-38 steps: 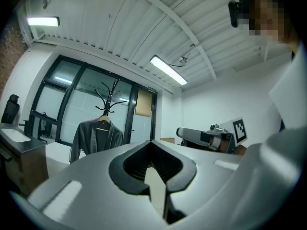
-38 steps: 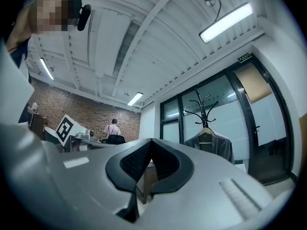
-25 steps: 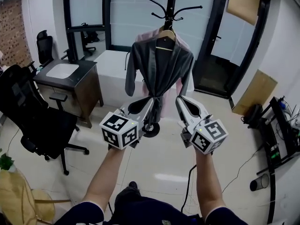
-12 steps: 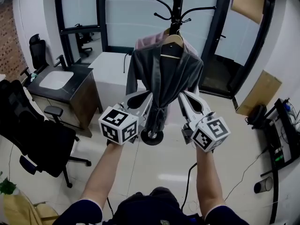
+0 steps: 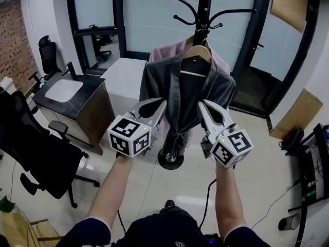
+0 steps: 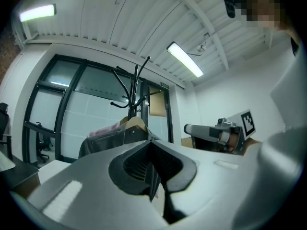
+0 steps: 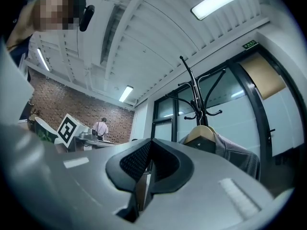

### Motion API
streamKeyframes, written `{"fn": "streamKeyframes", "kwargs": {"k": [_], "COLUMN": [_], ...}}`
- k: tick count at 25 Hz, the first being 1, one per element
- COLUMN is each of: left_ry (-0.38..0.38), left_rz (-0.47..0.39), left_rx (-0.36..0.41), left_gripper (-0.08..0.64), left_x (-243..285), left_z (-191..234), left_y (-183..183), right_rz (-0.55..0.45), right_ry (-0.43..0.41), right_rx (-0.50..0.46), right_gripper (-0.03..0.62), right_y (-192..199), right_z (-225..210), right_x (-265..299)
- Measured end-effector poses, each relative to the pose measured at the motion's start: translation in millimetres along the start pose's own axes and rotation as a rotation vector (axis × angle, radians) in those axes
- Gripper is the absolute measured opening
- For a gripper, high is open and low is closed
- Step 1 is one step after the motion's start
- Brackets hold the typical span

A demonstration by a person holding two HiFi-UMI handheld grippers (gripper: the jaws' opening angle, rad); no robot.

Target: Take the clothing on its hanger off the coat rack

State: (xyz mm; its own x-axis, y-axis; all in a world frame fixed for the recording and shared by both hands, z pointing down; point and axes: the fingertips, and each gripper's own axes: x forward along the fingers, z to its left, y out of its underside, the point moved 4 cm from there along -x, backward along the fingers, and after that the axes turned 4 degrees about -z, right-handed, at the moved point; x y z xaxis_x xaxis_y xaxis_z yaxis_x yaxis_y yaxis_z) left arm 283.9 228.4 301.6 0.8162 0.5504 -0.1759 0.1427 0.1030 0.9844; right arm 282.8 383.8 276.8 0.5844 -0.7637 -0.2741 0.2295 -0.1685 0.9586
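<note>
Robe w/ hanger on coat rack; L gripper, R gripper closed

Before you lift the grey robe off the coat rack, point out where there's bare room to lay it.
The white table top, between the dark desk and the grey robe, looks bare. The floor tiles between the rack base and the leaning cardboard are open too. Crowded: the left, by the office chair.
</note>
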Motion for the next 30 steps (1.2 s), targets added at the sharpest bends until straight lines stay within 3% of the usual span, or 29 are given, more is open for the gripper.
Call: {"fn": "streamKeyframes", "kwargs": {"k": [10,22,30], "left_ry": [-0.053,-0.045,-0.04], "left_rz": [0.017,0.056,0.122], "left_rx": [0.049,0.087,0.308], "left_gripper": [0.012,0.012,0.223], "left_x": [70.8,96.5,142.8], "left_z": [25.4,64.1,89.1], "left_y": [12.9,19.2,6.8], "right_rz": [0.067,0.07,0.086], "right_ry": [-0.091,-0.052,-0.032], "right_rx": [-0.028,0.016,0.019], "right_gripper": [0.002,0.002,0.002], "right_y": [27.7,42.1,48.6], "right_z": [-64.5,-82.3,-76.5], "right_x": [34.4,53.9,50.2]}}
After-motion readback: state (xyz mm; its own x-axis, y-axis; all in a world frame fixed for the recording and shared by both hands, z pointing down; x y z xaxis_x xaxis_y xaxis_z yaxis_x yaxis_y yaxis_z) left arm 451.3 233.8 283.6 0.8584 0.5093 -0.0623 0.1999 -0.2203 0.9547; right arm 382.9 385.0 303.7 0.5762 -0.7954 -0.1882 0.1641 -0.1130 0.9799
